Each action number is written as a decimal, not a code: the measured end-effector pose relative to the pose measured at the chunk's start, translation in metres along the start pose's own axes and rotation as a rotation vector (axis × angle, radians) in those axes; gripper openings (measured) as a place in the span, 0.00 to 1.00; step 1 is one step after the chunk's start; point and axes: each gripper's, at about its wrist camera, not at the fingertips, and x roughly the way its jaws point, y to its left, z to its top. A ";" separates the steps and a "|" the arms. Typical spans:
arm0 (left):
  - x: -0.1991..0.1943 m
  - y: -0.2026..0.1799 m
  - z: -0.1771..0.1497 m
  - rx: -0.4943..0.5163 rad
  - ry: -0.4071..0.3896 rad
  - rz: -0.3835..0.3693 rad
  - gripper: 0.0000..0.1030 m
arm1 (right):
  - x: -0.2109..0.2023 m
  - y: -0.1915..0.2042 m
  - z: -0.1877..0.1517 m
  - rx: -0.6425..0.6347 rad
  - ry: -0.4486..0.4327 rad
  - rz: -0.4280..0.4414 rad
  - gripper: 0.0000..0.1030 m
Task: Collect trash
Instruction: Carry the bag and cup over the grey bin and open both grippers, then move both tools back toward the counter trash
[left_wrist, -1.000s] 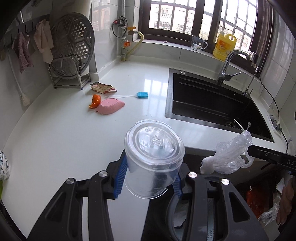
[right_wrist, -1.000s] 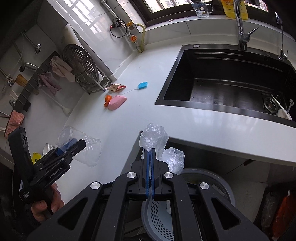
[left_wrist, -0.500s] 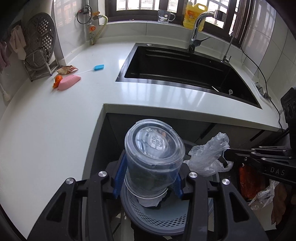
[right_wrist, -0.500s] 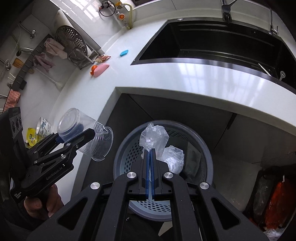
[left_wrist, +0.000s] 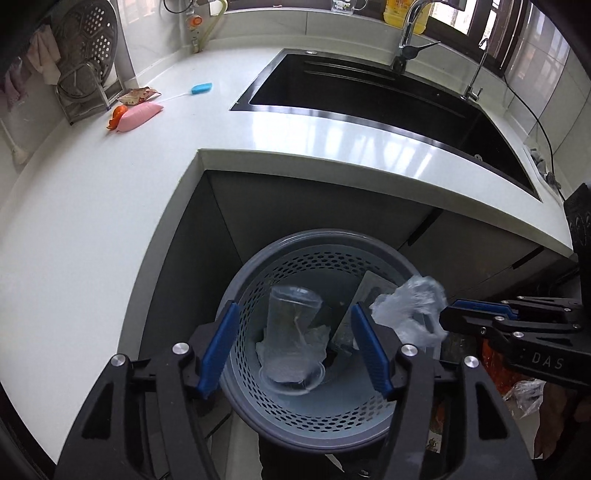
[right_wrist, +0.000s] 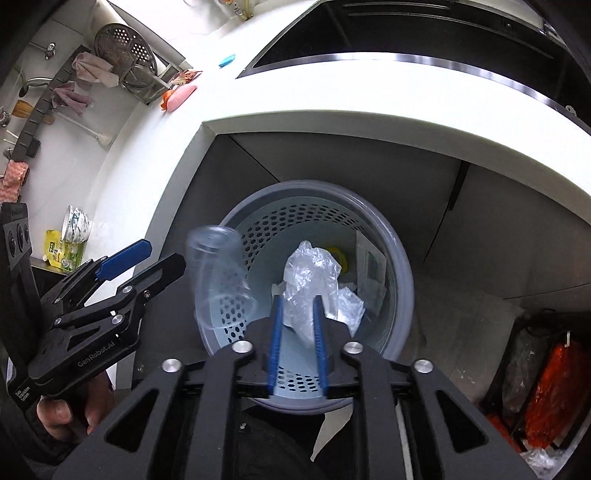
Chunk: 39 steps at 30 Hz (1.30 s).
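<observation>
Both grippers' jaws are opening over the grey bin (left_wrist: 258, 417): the clear cup (left_wrist: 291, 339), freed from the left gripper (left_wrist: 293, 350), falls tilted, mouth down, while the plastic bag (right_wrist: 312, 280) sits loosely in the right gripper (right_wrist: 297, 339).

Left gripper (left_wrist: 293, 349), right gripper (right_wrist: 297, 341) angled steeply down, jaws opening, nothing gripped.

Clear thin plastic cup (left_wrist: 293, 339), smooth and see-through. Crinkled clear plastic bag (right_wrist: 312, 284), glossy film. Perforated grey plastic bin (left_wrist: 258, 269), matt. White countertop (left_wrist: 92, 203) smooth, glossy, reflective. Black sink (left_wrist: 369, 99) dark matt with a brushed metal rim. Chrome faucet (left_wrist: 408, 40) shiny metal. Perforated metal steamer plate (left_wrist: 86, 40). Grey cabinet fronts (left_wrist: 314, 206) matt. Pads (left_wrist: 218, 347) on the left gripper (left_wrist: 293, 347) ribbed blue, on a matt black plastic body.
</observation>
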 end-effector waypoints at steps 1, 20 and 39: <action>-0.002 0.000 -0.001 -0.004 -0.003 0.008 0.63 | -0.002 -0.001 -0.001 -0.001 -0.005 0.007 0.28; -0.052 0.015 -0.004 -0.079 -0.093 0.084 0.66 | -0.023 0.007 0.002 -0.060 -0.045 0.034 0.28; -0.060 0.063 0.035 -0.129 -0.155 0.077 0.68 | -0.011 0.055 0.061 -0.121 -0.065 0.034 0.36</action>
